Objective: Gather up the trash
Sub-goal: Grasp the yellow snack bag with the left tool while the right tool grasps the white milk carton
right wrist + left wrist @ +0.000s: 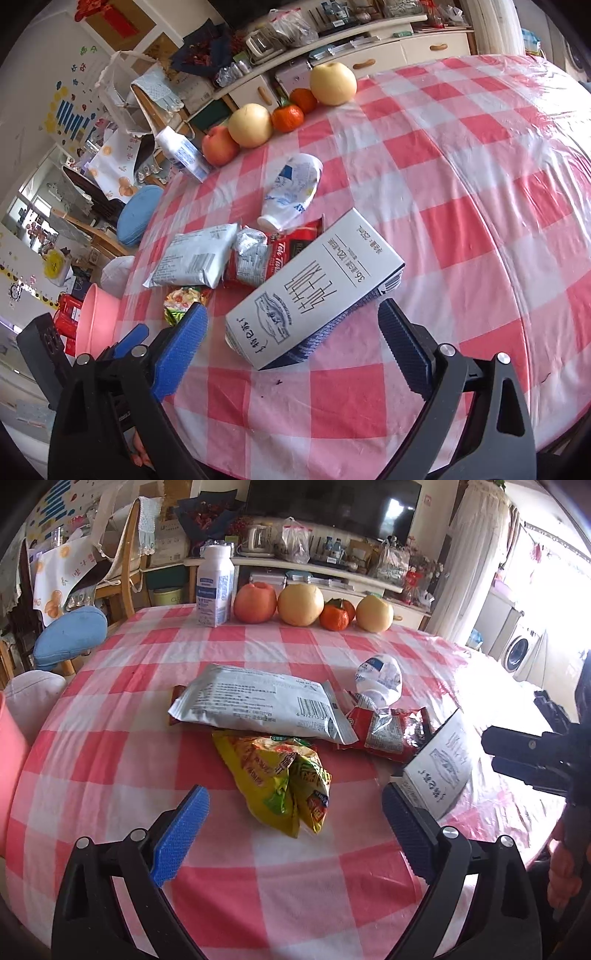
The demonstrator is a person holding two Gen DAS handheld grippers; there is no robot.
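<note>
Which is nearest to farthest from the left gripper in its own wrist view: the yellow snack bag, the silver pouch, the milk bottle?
1. Yellow snack bag, just ahead, between the open jaws.
2. Silver pouch, behind it, mid-table.
3. Milk bottle, far edge, left of the fruit.

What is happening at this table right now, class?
A person holds a claw in each hand over a pink checked table strewn with trash. The left claw is open, lined up on a crumpled yellow snack bag. The right claw is open too, facing a flattened white carton. Neither has gripped anything. A silver packet, a red wrapper and a white pouch still lie on the cloth, and a pink bin stands beside the table.
</note>
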